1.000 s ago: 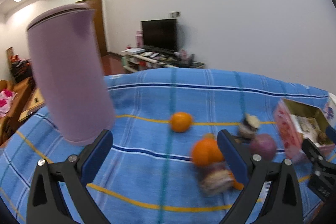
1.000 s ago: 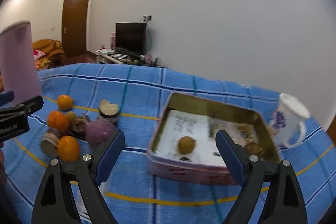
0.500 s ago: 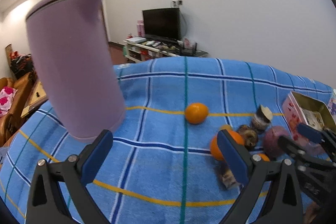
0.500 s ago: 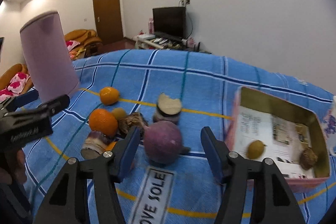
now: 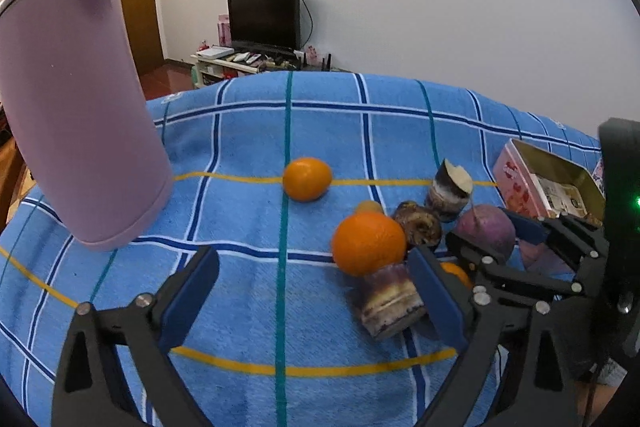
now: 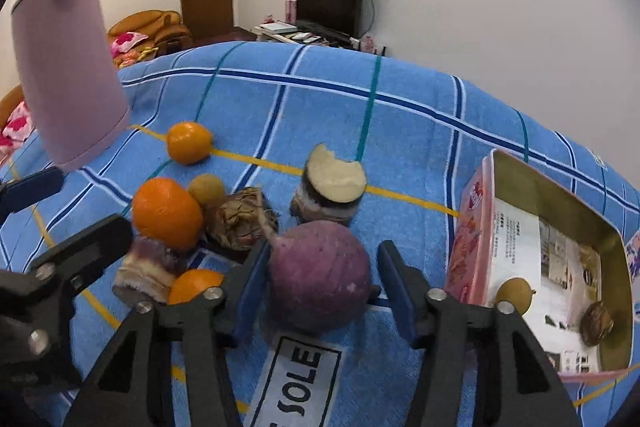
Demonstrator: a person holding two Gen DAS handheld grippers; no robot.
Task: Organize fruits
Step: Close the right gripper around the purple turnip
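Nearest the right wrist camera, the right gripper (image 6: 318, 287) is set around the purple round fruit (image 6: 320, 273), one finger on each side; the left finger appears to touch the skin while a small gap shows at the right one, so the fruit is bracketed and not yet gripped, and it rests on the blue checked cloth of the bench (image 6: 400, 131). This placement is judged to prepare a lift toward the pink tin box (image 6: 472, 227), which stands just to the right with its open top turned upward so that fruit can be dropped in; a small yellow fruit (image 6: 514, 295) and a brown one (image 6: 597, 322) are already seen inside. The left gripper (image 5: 316, 301) is held wide open and empty, low over the cloth beside the pile, presumably kept ready without crowding the right one. Just beyond it a large orange (image 5: 368, 243) rests against a cut purple-banded piece (image 5: 390, 301), and a brown dried fruit (image 5: 418, 227) touches the orange. Farther back a second cut piece (image 6: 330, 189) stands upright, pale face up. A lone orange (image 5: 307, 179) lies apart on a yellow stripe. Farthest left, a tall lilac jug (image 5: 76, 107) stands clear of the fruit.
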